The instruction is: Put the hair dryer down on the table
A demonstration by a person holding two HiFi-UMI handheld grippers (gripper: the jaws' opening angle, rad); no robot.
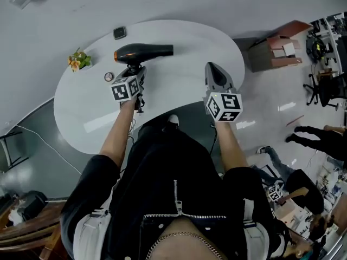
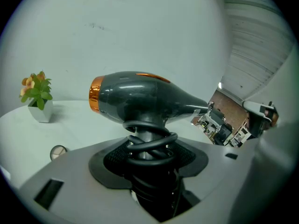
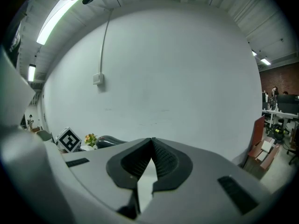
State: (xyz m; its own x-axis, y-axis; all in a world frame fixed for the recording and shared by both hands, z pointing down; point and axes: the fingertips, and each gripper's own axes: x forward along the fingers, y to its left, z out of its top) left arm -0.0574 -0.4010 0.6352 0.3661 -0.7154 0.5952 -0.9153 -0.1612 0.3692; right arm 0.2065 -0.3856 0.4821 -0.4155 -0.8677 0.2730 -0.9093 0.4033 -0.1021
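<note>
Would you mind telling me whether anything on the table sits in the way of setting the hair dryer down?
Nothing visible does. The left claw holds the hair dryer over a bare stretch of the table; the potted plant and small round disc lie off to its left.

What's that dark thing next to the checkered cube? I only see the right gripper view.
Observer: A dark grey hair dryer with an orange rear ring; the left gripper is shut on its cord-wrapped handle.
Operator: Is it lying down yet?
Observer: No, it's upright in the jaws, over the white oval table.
Operator: Anything else there?
Observer: A small round disc lies on the table beside the left gripper.
</note>
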